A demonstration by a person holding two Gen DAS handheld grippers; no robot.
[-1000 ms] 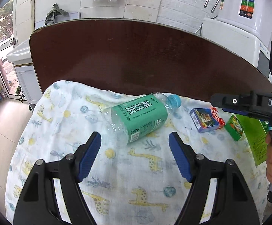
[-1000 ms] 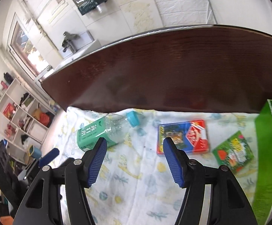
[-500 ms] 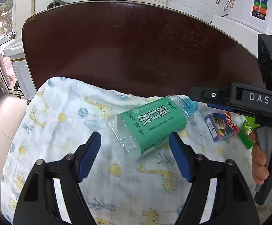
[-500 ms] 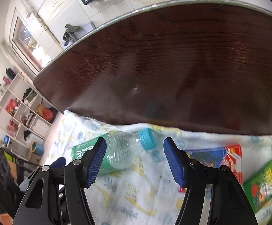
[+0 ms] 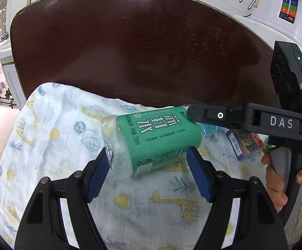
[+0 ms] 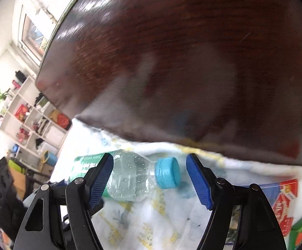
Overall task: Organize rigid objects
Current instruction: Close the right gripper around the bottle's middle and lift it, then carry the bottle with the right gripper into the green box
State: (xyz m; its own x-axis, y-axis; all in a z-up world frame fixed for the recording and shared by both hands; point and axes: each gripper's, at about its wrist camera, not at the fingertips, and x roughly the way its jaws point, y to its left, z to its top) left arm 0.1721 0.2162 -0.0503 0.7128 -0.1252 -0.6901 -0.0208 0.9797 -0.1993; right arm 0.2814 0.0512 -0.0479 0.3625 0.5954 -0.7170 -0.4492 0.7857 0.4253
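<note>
While the bottle [image 5: 151, 139] lies on its side on the giraffe-print cloth [image 5: 53, 145] over the dark wooden surface [image 5: 130, 48], the left hand-held gripper [image 5: 149, 177] stands spread wide around its base end, blue pads [image 5: 199, 179] near the label, not clamped. The right hand-held gripper [image 6: 149, 181] is likewise spread wide, its pads flanking the clear neck and blue cap [image 6: 167, 175]. A card box [image 5: 247, 143] lies to the right.
</note>
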